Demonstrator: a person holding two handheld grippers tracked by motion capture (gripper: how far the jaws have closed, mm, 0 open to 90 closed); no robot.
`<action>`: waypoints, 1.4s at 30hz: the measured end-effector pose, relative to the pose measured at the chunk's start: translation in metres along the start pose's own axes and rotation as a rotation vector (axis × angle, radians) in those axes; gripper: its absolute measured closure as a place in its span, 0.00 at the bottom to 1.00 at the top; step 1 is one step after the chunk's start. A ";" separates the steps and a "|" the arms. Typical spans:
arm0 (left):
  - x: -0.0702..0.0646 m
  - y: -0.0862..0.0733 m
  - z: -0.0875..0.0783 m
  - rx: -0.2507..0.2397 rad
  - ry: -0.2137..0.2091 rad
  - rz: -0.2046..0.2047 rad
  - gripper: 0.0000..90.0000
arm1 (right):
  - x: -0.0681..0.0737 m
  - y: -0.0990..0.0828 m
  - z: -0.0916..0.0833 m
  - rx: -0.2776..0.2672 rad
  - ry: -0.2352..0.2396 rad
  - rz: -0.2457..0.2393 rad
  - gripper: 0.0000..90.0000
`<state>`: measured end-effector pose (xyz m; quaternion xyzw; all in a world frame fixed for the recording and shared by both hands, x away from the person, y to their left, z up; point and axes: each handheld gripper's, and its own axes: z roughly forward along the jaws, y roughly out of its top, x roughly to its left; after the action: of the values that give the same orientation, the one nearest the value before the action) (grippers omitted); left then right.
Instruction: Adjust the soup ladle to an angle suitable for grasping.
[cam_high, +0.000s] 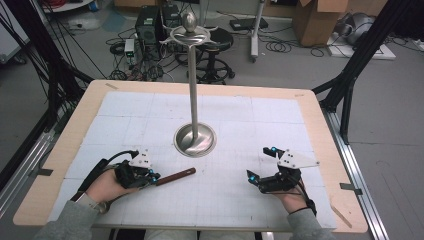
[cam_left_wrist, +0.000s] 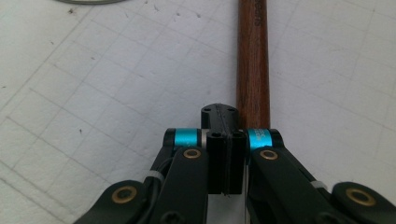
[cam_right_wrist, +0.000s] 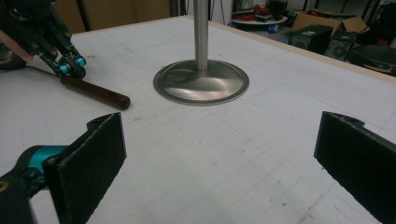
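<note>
A dark brown wooden rod (cam_high: 175, 176) lies on the white gridded mat in front of a metal stand (cam_high: 195, 140) with a round base and a tall pole. My left gripper (cam_high: 153, 178) rests on the mat at the rod's near end, jaws shut against each other. In the left gripper view the rod (cam_left_wrist: 252, 60) runs away just right of the shut jaw tips (cam_left_wrist: 219, 114); its near end is hidden behind them. My right gripper (cam_high: 262, 162) stands open at the front right with nothing between its pads (cam_right_wrist: 224, 149). From there the rod (cam_right_wrist: 95, 93) and the left gripper (cam_right_wrist: 70, 67) show at far left.
The stand's pole (cam_high: 192, 75) rises from the table's middle to a curved hook top (cam_high: 190, 32). The mat lies on a wooden table (cam_high: 320, 125). Black frame legs, cables, a stool and boxes stand on the floor beyond.
</note>
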<state>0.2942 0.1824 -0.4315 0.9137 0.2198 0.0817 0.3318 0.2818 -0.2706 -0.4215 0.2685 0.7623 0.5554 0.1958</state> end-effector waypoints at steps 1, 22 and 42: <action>0.000 0.000 0.000 0.003 -0.007 0.007 1.00 | 0.000 0.000 0.000 0.000 -0.001 -0.001 0.01; -0.015 0.001 0.000 0.003 -0.044 0.101 1.00 | 0.000 0.000 0.001 0.007 0.003 -0.005 0.01; -0.014 0.004 -0.047 -0.190 0.040 0.042 0.81 | 0.000 0.000 0.000 0.001 0.003 0.001 0.01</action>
<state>0.2695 0.2006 -0.3928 0.8807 0.1983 0.1273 0.4109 0.2816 -0.2710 -0.4214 0.2683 0.7628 0.5554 0.1944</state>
